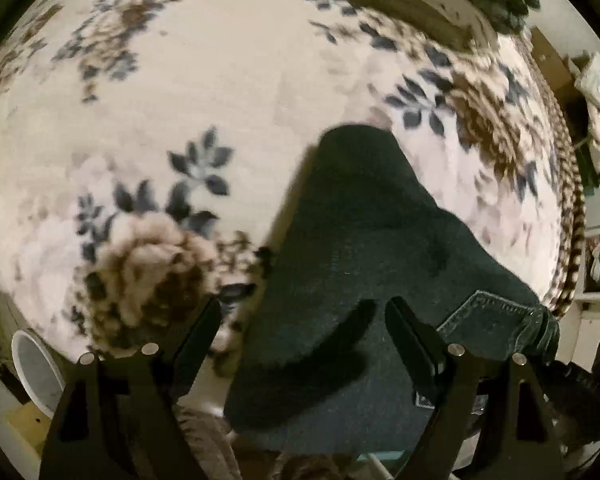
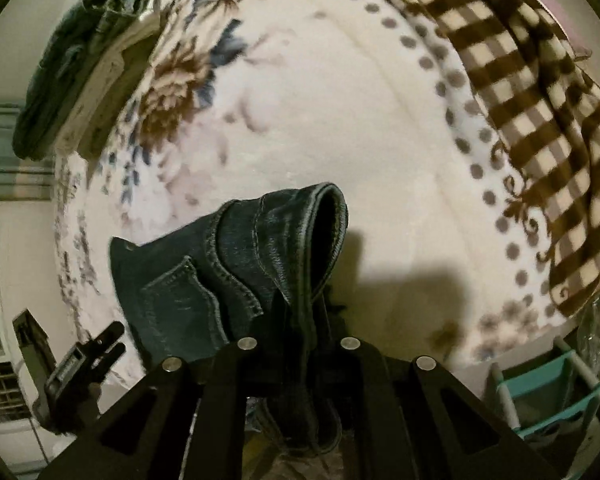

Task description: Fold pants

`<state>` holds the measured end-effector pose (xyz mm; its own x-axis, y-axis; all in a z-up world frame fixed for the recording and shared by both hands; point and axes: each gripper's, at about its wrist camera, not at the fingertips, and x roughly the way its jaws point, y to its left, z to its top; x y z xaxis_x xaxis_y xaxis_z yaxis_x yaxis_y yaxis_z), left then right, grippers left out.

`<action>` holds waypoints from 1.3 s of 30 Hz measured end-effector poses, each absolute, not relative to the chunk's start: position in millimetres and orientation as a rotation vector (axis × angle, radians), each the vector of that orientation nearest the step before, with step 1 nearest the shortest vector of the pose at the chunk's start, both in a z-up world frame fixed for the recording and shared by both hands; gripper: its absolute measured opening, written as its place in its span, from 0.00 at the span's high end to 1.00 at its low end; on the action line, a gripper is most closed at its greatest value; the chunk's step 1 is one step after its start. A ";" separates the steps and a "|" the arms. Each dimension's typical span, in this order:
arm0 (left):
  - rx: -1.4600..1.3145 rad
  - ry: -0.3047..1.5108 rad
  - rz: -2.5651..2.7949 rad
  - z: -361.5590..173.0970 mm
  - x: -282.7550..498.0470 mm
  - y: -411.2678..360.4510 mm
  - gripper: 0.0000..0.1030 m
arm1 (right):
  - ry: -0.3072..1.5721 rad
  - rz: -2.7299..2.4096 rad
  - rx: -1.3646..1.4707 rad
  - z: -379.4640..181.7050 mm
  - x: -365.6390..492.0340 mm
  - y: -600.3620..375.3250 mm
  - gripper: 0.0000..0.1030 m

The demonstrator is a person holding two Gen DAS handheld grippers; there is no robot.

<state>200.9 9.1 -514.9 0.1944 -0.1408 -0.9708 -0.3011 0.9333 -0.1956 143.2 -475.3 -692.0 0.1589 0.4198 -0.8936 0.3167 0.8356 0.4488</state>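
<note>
Floral blanket (image 1: 228, 80) on the bed, dark jeans (image 2: 228, 264) lying across it.
My right gripper (image 2: 300, 320) has its jaws clenched on the jeans' waistband; my left gripper (image 1: 300, 320) hangs released above the denim.

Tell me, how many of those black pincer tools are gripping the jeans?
1. The right gripper pinches the jeans at a bunched edge; the left gripper hangs open above them, gripping nothing.

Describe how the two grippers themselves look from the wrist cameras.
Both match: the left gripper and right gripper are matte black, each with two flat tapering fingers, triangular cut-outs in the linkage arms, and round silver pivot pins. No cables, markings or sleeves show.
</note>
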 end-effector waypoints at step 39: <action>-0.480 1.456 0.056 -545.3 171.9 4.8 0.19 | 1.547 0.093 1.149 -755.8 86.0 -508.1 0.43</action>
